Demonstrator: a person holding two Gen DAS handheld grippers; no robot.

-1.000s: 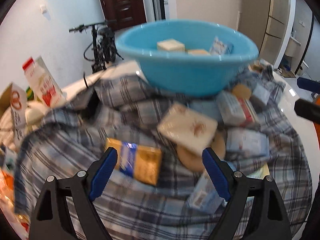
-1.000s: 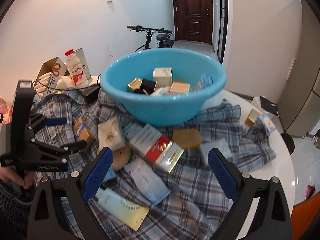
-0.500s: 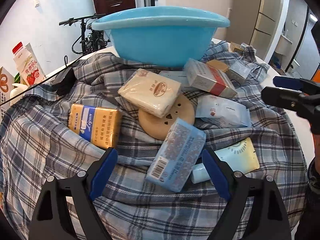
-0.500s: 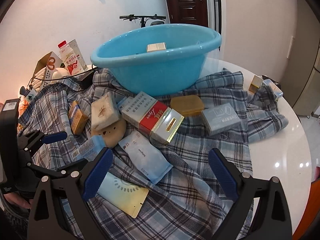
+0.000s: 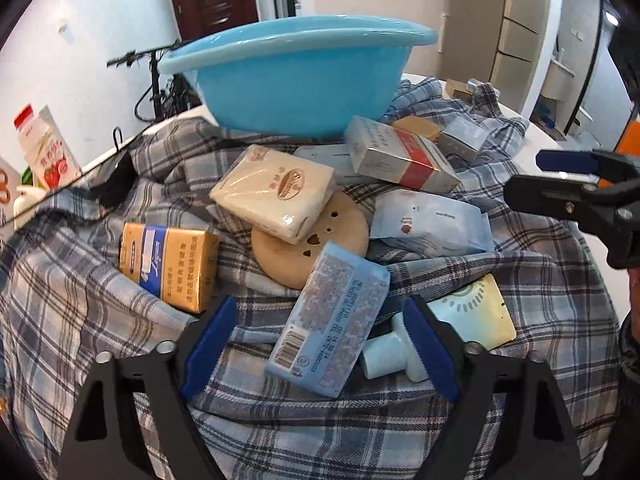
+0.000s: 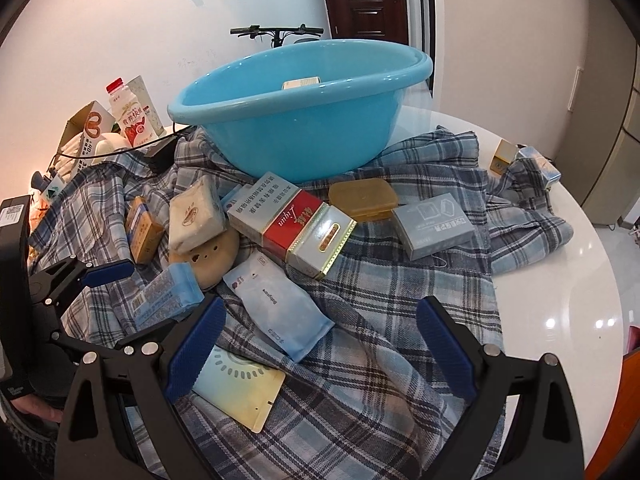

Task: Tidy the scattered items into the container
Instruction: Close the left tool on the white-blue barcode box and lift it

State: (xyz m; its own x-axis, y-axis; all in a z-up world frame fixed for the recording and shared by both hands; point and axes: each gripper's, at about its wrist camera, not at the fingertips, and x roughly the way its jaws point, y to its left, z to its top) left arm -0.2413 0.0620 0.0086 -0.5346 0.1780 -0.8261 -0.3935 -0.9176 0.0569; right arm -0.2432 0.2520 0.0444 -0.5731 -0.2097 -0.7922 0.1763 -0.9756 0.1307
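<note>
A blue basin (image 5: 304,92) stands at the back of a plaid shirt (image 5: 80,320), with packets scattered in front of it. My left gripper (image 5: 320,346) is closing around a light blue tissue pack (image 5: 332,320). The pack lies between the jaws, and neither pad touches it. A beige tissue pack (image 5: 276,192), a tan disc (image 5: 320,240) and a yellow box (image 5: 168,264) lie just beyond. My right gripper (image 6: 320,346) stands open low over the shirt, nothing held. A pale blue pouch (image 6: 280,308) and a cream tube (image 6: 240,392) lie by its left finger.
A silver-red carton (image 6: 292,224), an amber case (image 6: 364,196) and a grey box (image 6: 434,224) lie nearer the basin (image 6: 304,128). Milk cartons (image 6: 132,116) crowd the far left. Small boxes (image 6: 504,156) sit by the white table's (image 6: 580,280) right rim.
My left gripper came down and in over the heap. The blue tissue pack now lies between its jaws, which stand narrower. My right gripper sank lower toward the shirt.
</note>
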